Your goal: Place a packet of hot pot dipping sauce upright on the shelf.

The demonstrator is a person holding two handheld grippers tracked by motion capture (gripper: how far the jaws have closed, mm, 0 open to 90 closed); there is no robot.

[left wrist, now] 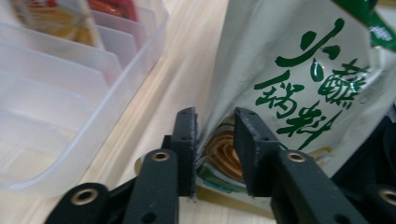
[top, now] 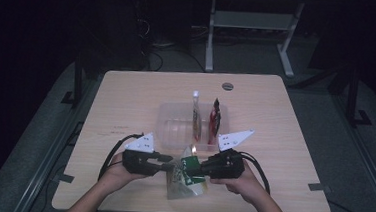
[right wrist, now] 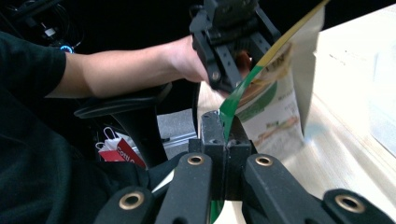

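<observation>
A pale pouch with green lettering [top: 186,178] [left wrist: 299,70] [right wrist: 275,107] stands tilted near the table's front edge, between my two grippers. My right gripper [top: 191,170] [right wrist: 225,126] is shut on the pouch's green top strip. My left gripper [top: 169,166] [left wrist: 215,126] [right wrist: 233,74] faces it from the left. Its jaws stand apart around the pouch's lower edge, with a visible gap on one side. Just beyond is a clear divided tray [top: 167,127] [left wrist: 56,116] holding a pale pouch [top: 196,116] [left wrist: 56,18] and a red pouch [top: 215,119] [left wrist: 112,7] upright.
The wooden table [top: 126,101] has a round grommet [top: 227,85] at its far side. A white frame leg [top: 211,37] stands on the dark floor beyond. Below the table's front edge are a dark chair [right wrist: 126,107] and a small bag [right wrist: 119,147].
</observation>
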